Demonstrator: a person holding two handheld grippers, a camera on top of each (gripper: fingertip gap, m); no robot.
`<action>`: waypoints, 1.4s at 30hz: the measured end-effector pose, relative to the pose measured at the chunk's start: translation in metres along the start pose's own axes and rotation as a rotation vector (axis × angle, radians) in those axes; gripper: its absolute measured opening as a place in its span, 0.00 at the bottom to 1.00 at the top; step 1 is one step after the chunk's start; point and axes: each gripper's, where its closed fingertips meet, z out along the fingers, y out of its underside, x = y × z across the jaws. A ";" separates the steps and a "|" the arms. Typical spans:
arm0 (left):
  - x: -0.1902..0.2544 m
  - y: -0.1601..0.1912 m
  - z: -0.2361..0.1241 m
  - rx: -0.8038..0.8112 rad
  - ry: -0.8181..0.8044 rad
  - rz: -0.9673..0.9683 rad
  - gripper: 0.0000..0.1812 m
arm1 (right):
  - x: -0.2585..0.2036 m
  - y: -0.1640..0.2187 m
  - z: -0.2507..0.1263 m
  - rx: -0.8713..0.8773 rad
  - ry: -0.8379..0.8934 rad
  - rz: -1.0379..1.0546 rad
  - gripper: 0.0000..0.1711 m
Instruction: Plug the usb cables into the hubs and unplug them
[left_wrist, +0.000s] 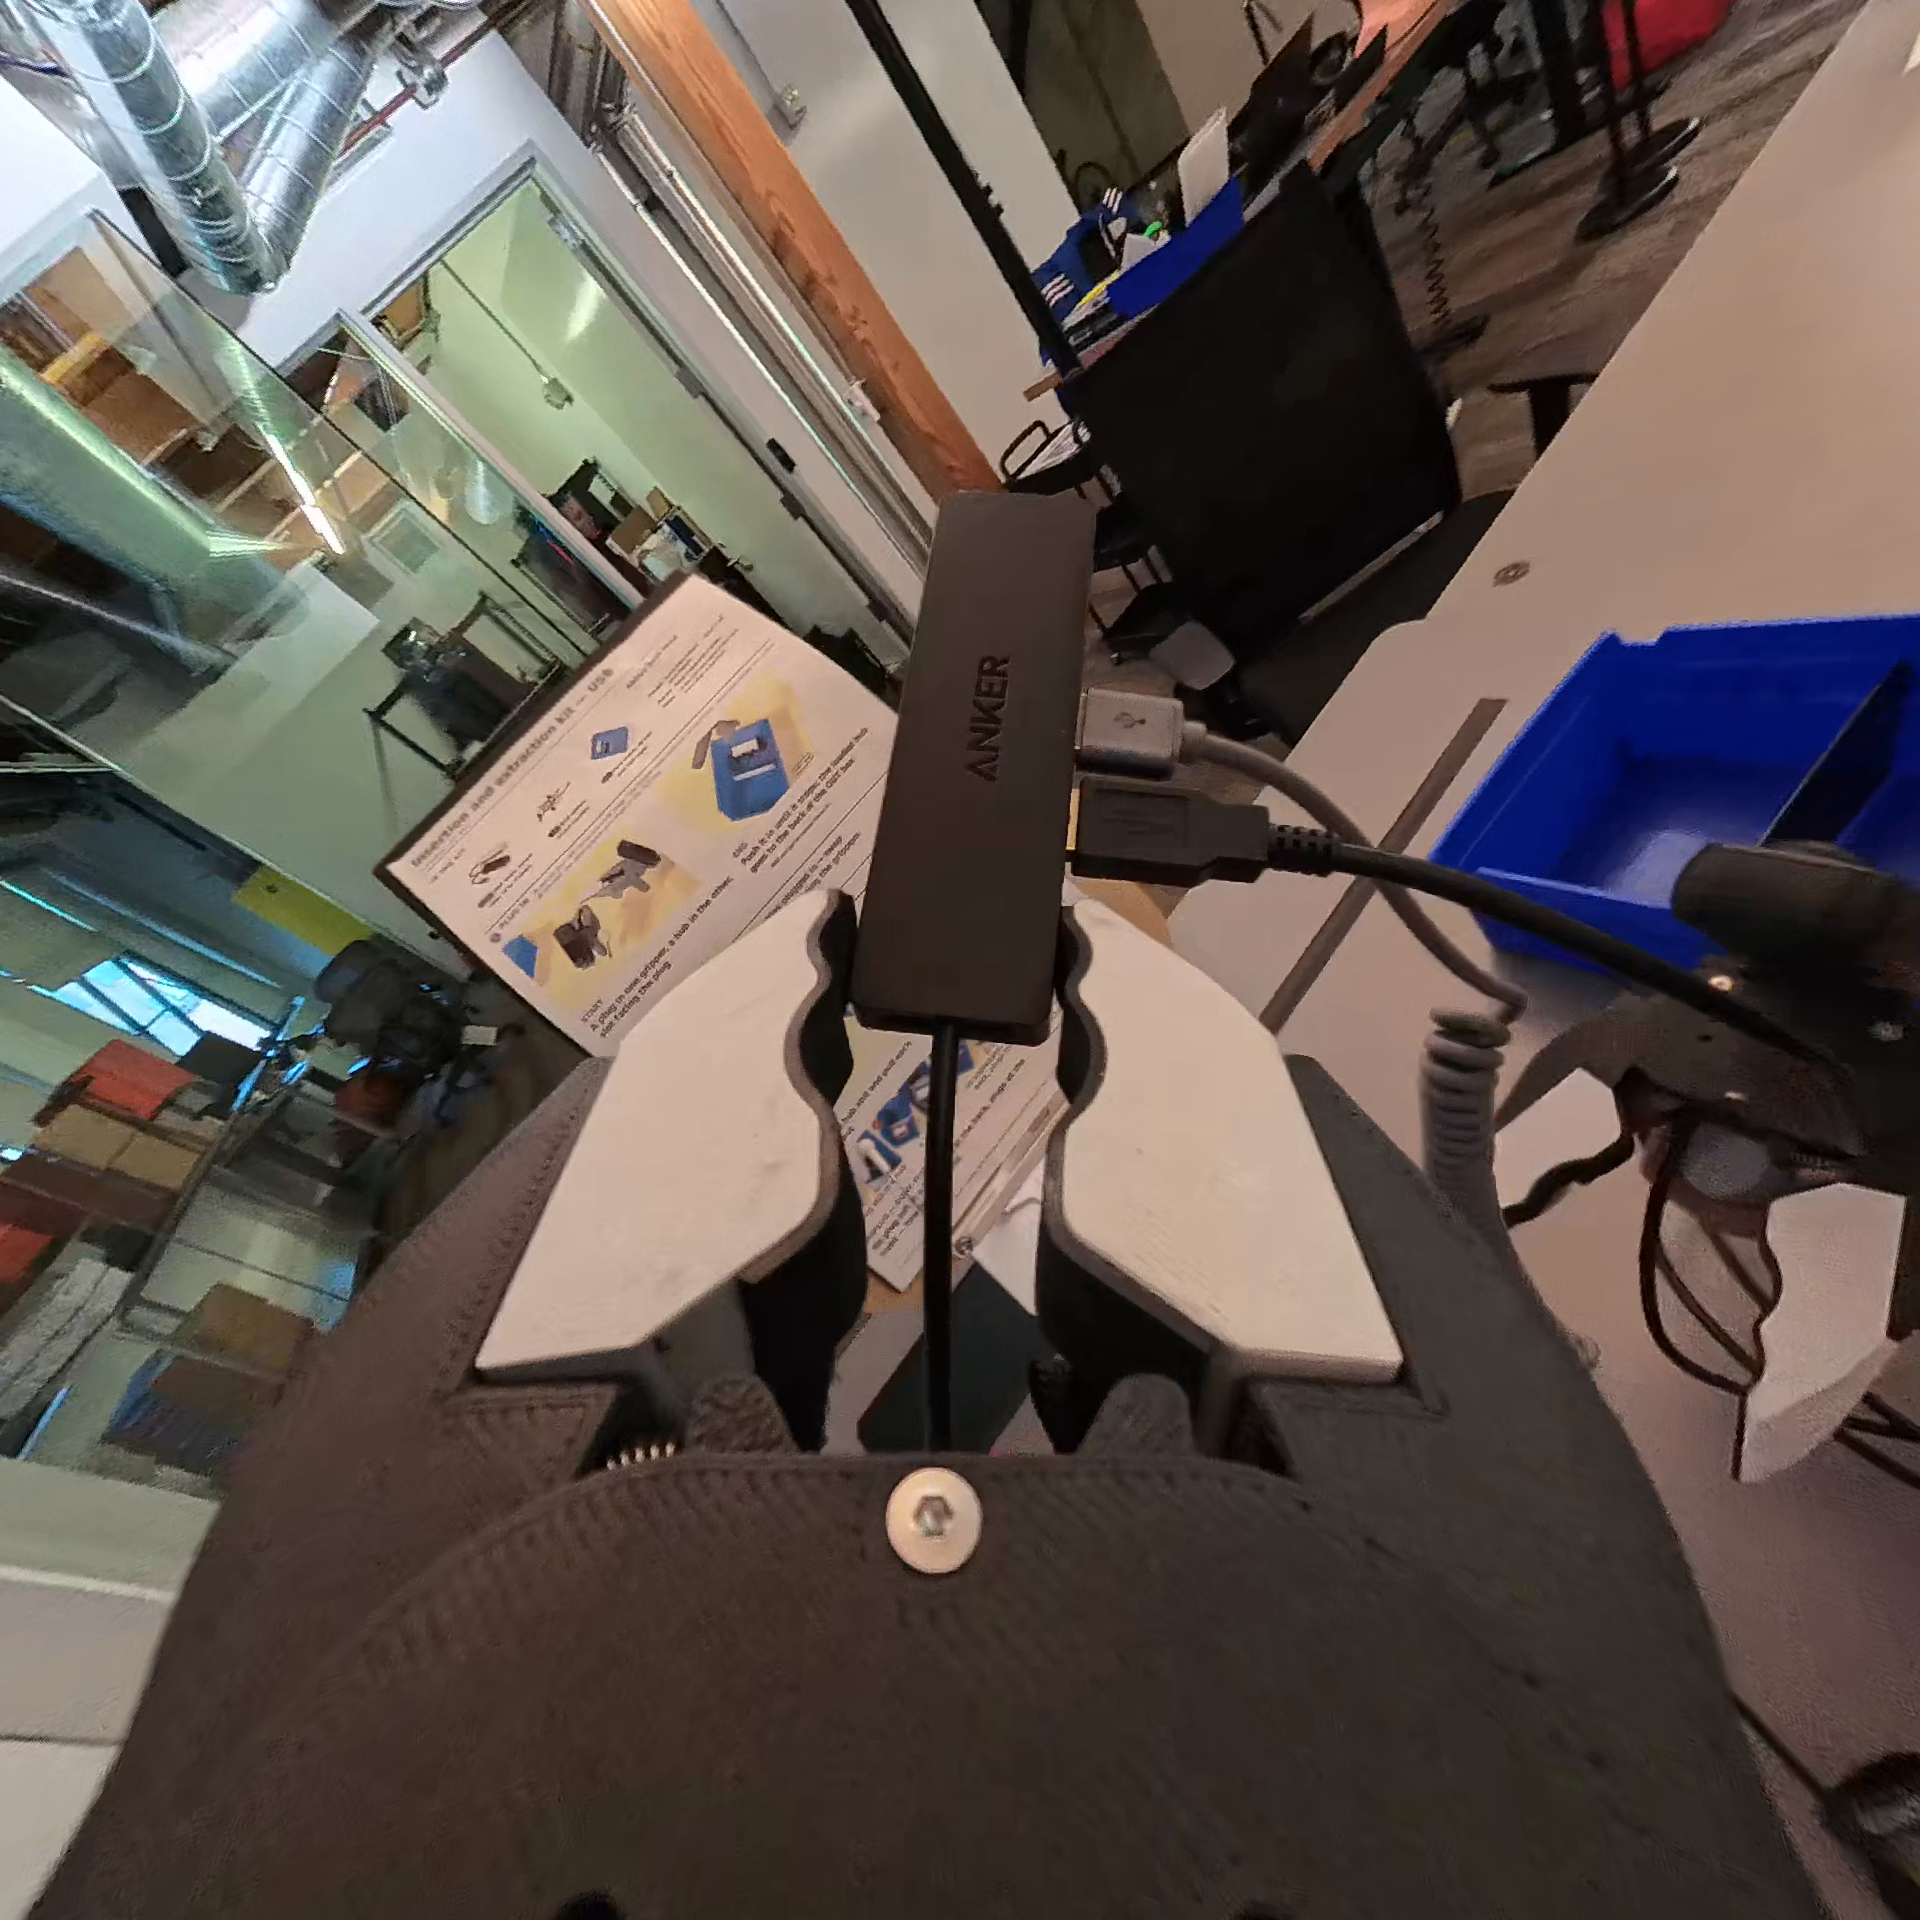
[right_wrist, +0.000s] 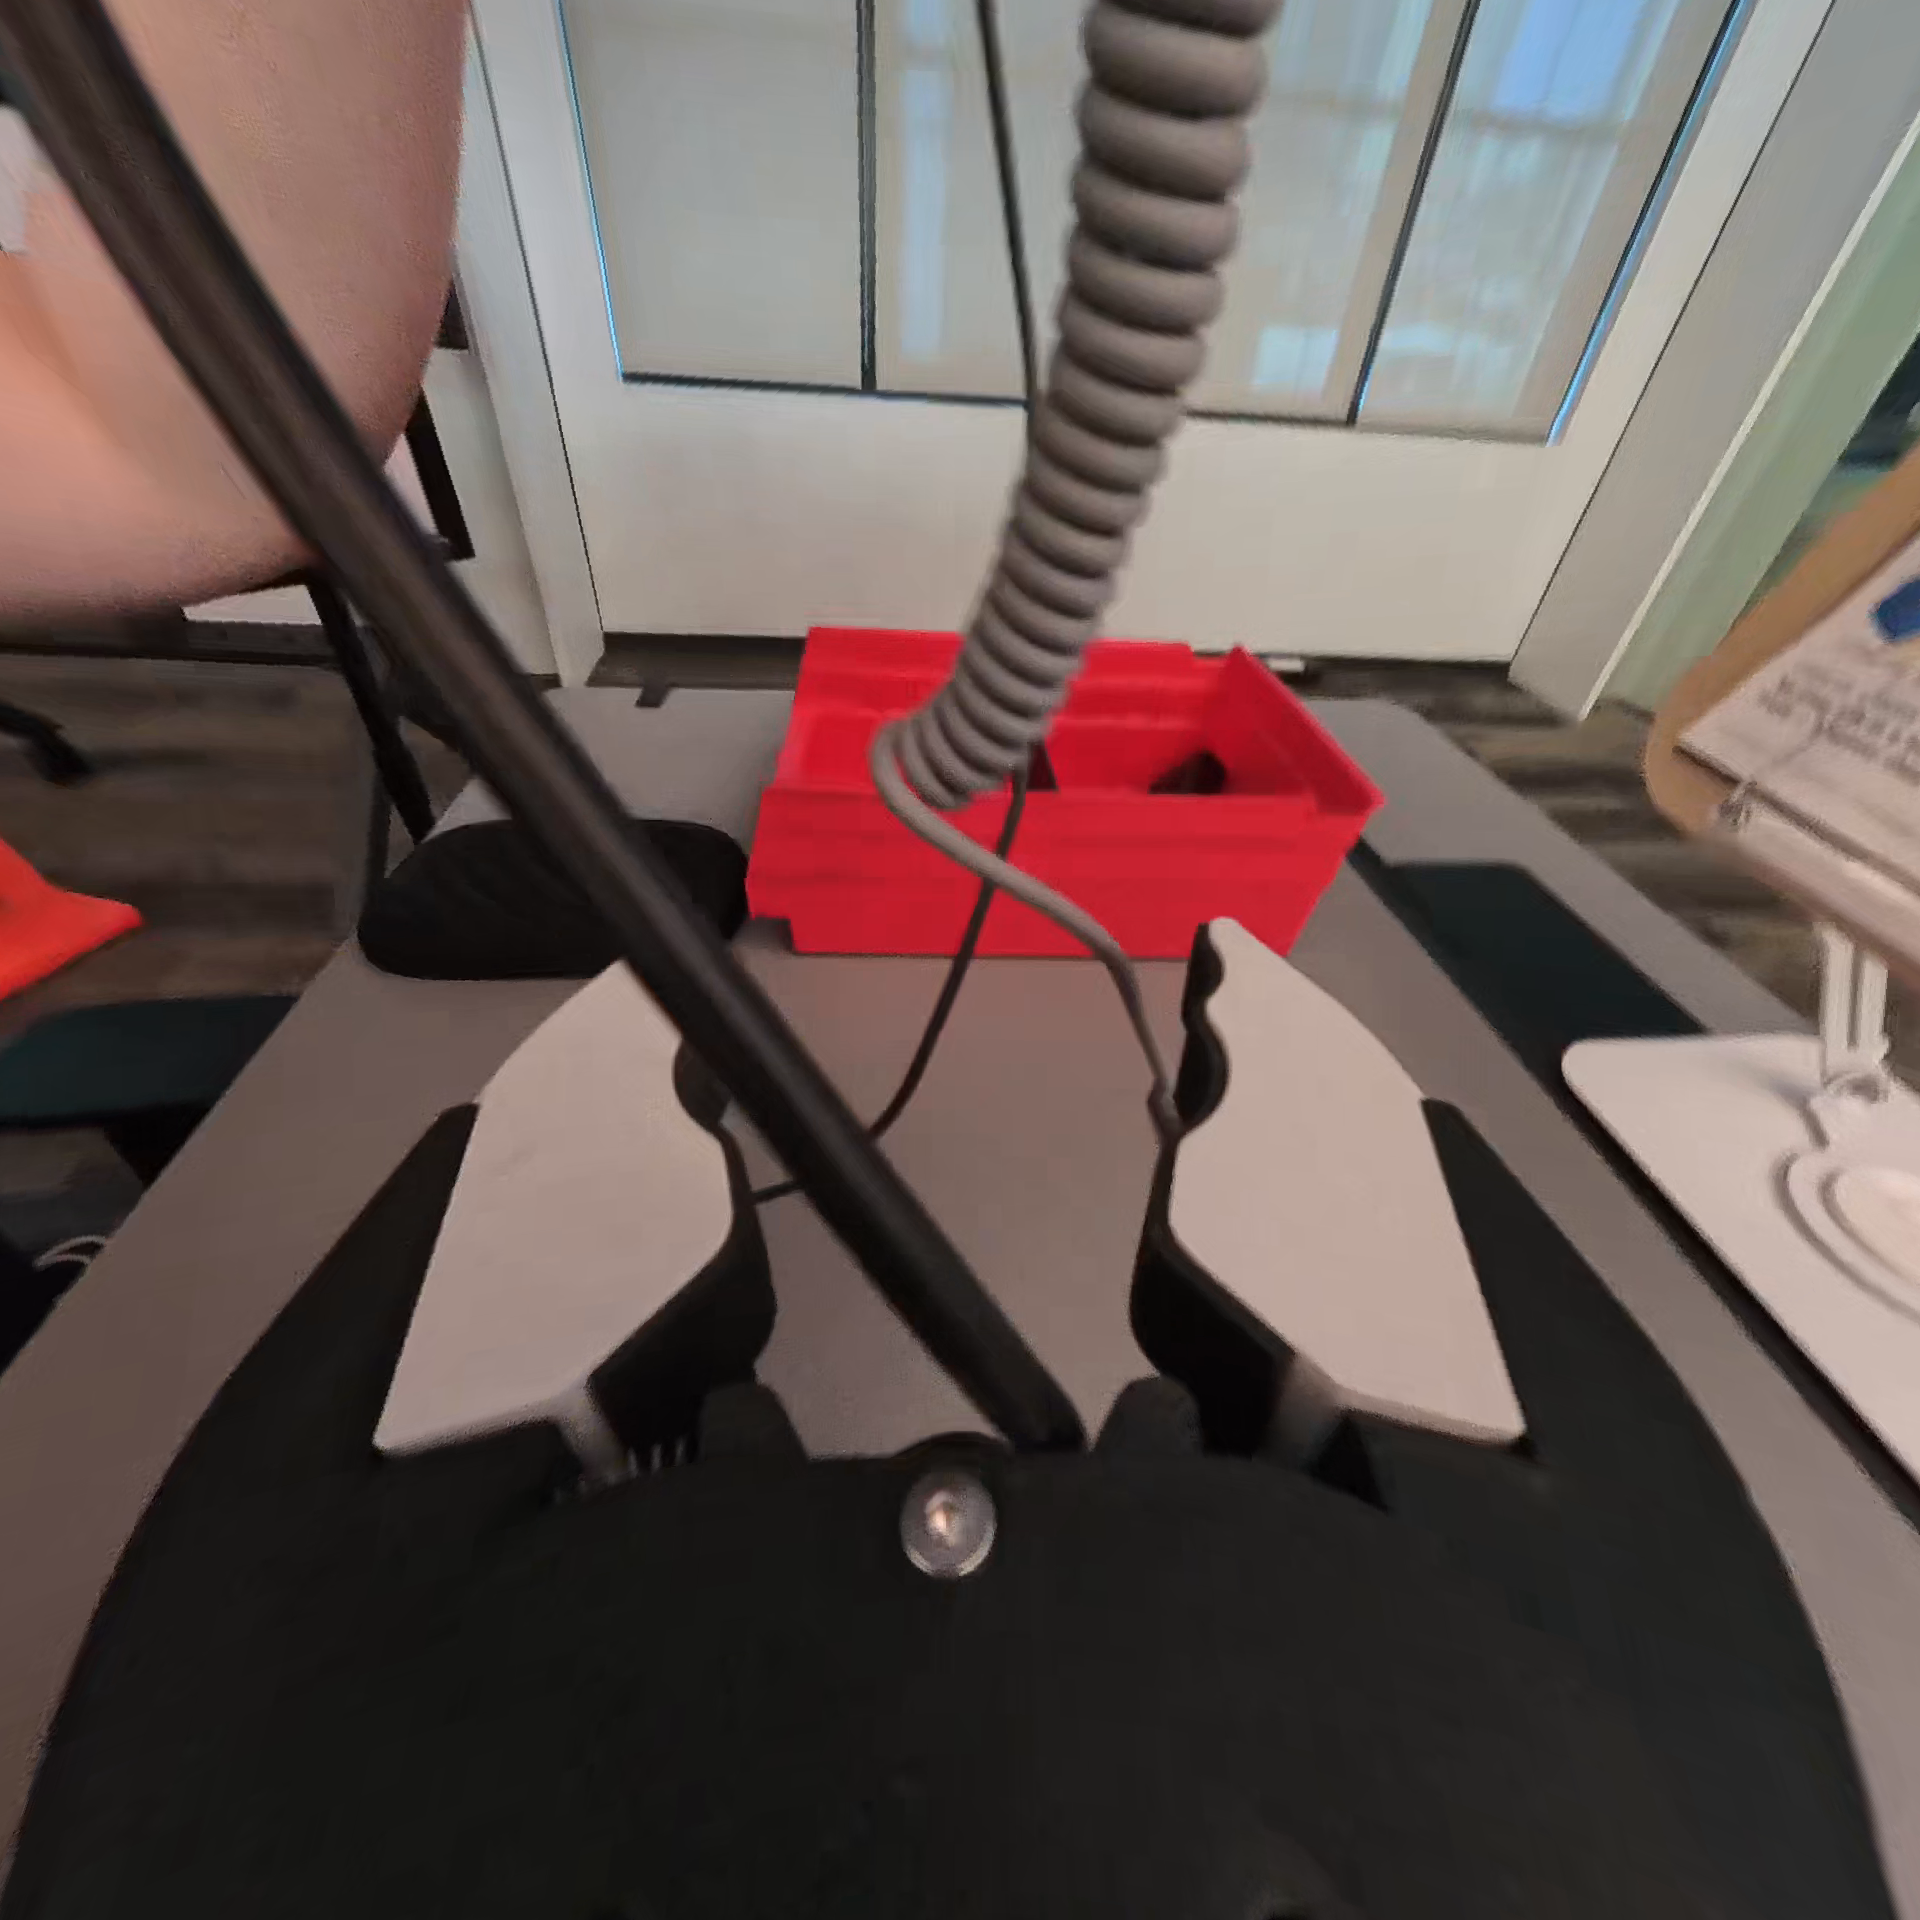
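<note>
Left tongs (left_wrist: 951, 966) clamp my black hub (left_wrist: 977, 758) — grey plug (left_wrist: 1127, 732) and black plug (left_wrist: 1169, 831) seated — while right tongs (right_wrist: 935, 1029) gape wide around slack cables.

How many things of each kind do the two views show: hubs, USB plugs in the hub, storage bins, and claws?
Hubs: 1, the black hub in the left claw.
Plugs: 2, grey plug and black plug.
Bins: 2, blue bin and red bin.
Claws: 2, with the right claw.
Total: 7
</note>
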 end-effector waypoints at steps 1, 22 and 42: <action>-0.002 -0.003 -0.001 0.003 -0.002 -0.007 0.20 | -0.004 -0.002 0.000 -0.022 -0.009 -0.030 0.50; -0.019 0.007 -0.018 -0.042 -0.012 -0.016 0.20 | -0.074 0.184 -0.068 -0.722 0.556 0.161 0.10; -0.045 -0.240 0.063 0.095 0.018 -0.089 0.20 | 0.032 -0.092 -0.310 -0.362 0.725 0.084 0.05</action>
